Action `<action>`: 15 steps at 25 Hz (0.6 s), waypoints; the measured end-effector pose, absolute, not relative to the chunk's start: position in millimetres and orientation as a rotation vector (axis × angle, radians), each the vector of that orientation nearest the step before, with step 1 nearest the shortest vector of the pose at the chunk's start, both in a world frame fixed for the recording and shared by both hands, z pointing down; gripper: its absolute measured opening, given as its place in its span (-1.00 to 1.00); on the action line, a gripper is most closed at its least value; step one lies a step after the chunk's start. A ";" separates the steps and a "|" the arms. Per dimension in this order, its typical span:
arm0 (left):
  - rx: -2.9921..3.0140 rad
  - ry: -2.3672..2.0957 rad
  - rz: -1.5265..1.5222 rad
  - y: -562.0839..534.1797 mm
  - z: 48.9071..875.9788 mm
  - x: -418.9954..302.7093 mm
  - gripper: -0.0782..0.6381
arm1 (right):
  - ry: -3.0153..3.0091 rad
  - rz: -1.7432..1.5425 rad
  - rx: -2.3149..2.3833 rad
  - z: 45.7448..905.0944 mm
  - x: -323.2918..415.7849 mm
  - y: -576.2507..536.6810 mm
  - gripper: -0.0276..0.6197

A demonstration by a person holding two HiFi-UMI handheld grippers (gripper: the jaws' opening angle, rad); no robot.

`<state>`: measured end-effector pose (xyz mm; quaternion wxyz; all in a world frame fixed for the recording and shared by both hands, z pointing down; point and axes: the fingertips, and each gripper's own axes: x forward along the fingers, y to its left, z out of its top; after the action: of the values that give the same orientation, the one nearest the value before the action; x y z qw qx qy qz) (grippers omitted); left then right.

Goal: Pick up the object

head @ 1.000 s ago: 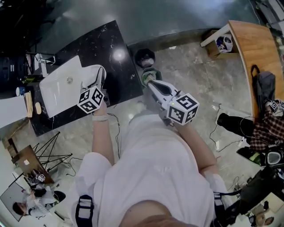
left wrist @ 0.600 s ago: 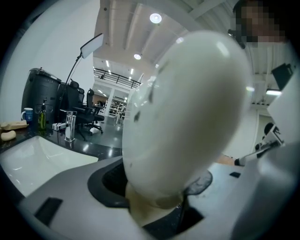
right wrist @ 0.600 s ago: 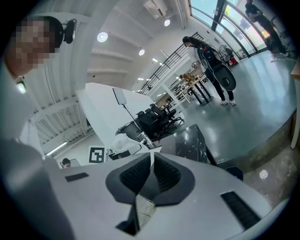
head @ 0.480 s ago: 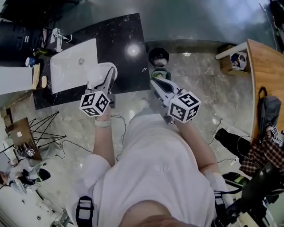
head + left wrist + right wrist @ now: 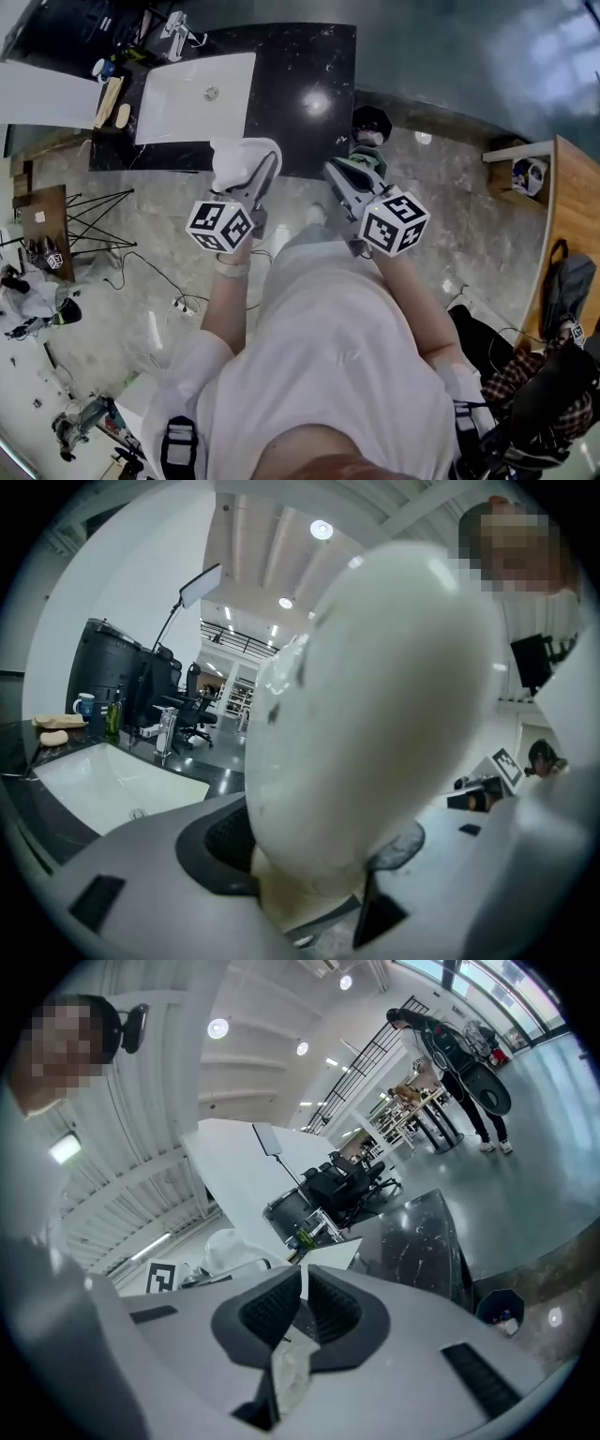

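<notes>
the black speckled stone counter [image 5: 300, 84] with its white rectangular sink basin [image 5: 192, 94] lies ahead of both claws. the smooth white egg-shaped object [image 5: 375, 714] is not on it: it is clamped in the left gripper [image 5: 248, 178], its rounded bulk jutting forward past the jaws, just short of the counter's near edge. the right gripper [image 5: 302, 1302], beside it and apart, has its jaws drawn almost together on nothing, so any lift looks to be the left's alone.

Two grippers [image 5: 251, 178] [image 5: 343, 170], one white rounded object [image 5: 232, 155], one white sink [image 5: 192, 103], one black counter [image 5: 300, 84]
</notes>
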<state>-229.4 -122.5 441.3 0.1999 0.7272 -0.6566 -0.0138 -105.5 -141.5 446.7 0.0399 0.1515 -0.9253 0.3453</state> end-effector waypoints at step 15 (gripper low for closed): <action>1.987 -1.830 -0.106 -72.3 433.8 -216.9 0.02 | -2.878 1.049 0.243 432.1 -150.6 -100.6 -0.85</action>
<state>-216.9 -72.3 433.8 0.2174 0.7173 -0.6609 -0.0381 -150.6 -100.6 432.1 0.0345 0.0791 -0.9360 0.3413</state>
